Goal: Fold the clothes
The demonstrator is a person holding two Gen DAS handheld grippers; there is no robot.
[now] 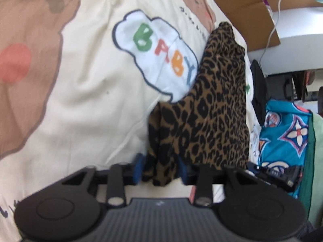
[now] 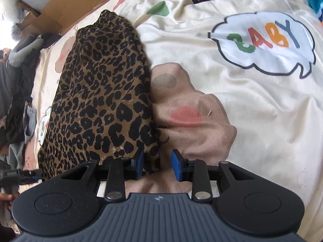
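Observation:
A leopard-print garment point(image 1: 214, 109) lies folded lengthwise on a cream bed sheet point(image 1: 84, 92) printed with bears and "BABY" clouds. My left gripper point(image 1: 160, 169) is shut on the garment's near end, with cloth bunched between its blue pads. In the right wrist view the garment point(image 2: 101, 96) lies left of centre. My right gripper point(image 2: 157, 165) stands open at the garment's near right corner, its left pad point(image 2: 139, 161) touching the cloth edge. The right gripper also shows in the left wrist view point(image 1: 278, 173) at the right.
Cardboard boxes point(image 1: 242, 2) and a white cable point(image 1: 272, 26) lie beyond the bed. A turquoise patterned cloth point(image 1: 286, 133) and dark clothes point(image 1: 259, 86) sit at the right. Dark and grey clothes point(image 2: 18, 76) pile at the left in the right wrist view.

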